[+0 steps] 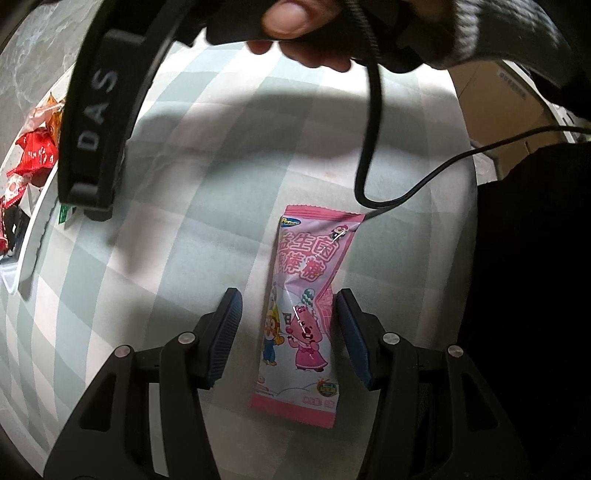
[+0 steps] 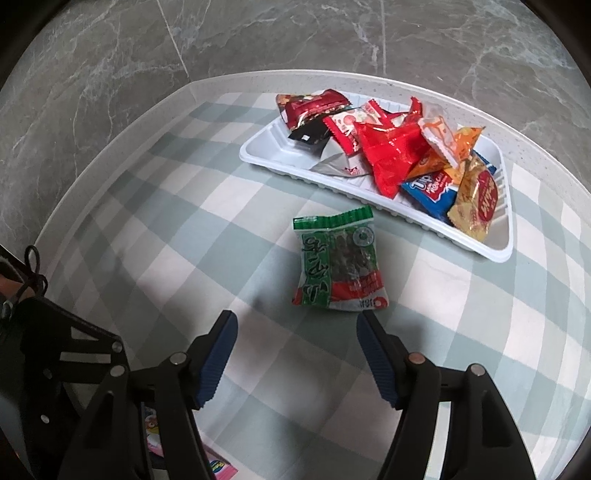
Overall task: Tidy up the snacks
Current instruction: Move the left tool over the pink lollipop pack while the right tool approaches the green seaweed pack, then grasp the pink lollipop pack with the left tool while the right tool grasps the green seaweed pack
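Left wrist view: left tool (image 1: 288, 332) spread wide astride glossy pink oblong wrapper (image 1: 303, 314). Right tool (image 2: 297, 354) wide, near crinkled green packet (image 2: 338, 258); ribbed white tray (image 2: 269, 157) beyond.

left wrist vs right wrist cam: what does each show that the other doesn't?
Left wrist only: the full pink lollipop packet lying between the open fingers of the left hand-held gripper, the person's right hand on the other device, and a black cable.

Right wrist only: the whole white tray piled with snacks, the open right hand-held gripper and the marble floor. The green seaweed packet lies ahead of that gripper, outside the tray.

Both: the checked tablecloth, some tray snacks and the pink packet, just a corner in the right wrist view.
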A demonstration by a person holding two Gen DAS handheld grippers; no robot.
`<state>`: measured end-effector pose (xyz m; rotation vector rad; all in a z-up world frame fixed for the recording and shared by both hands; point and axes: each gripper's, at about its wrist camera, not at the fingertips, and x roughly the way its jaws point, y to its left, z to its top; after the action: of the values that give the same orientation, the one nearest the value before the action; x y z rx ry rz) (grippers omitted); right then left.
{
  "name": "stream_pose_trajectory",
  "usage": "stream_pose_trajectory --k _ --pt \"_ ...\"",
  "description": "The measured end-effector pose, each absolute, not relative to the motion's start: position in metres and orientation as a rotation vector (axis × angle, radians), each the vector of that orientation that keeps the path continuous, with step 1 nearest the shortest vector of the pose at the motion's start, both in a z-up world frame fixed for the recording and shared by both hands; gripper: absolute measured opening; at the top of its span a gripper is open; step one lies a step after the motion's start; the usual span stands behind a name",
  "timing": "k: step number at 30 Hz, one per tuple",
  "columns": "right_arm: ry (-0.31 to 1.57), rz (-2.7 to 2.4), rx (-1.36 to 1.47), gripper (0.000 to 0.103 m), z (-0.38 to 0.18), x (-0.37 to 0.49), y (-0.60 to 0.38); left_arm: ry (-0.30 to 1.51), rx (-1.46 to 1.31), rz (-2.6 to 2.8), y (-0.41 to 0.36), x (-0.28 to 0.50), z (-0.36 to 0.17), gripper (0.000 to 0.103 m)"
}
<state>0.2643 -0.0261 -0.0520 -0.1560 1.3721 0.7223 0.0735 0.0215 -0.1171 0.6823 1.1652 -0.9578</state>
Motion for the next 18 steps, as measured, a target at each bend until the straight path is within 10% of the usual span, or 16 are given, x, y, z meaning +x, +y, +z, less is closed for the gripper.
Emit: stream_pose_trajectory --k 18 --pt "1.384 0.702 -0.216 0.071 -0.074 0.294 -0.021 1.178 0.543 -0.865 0.042 0.086 -0.118 0.031"
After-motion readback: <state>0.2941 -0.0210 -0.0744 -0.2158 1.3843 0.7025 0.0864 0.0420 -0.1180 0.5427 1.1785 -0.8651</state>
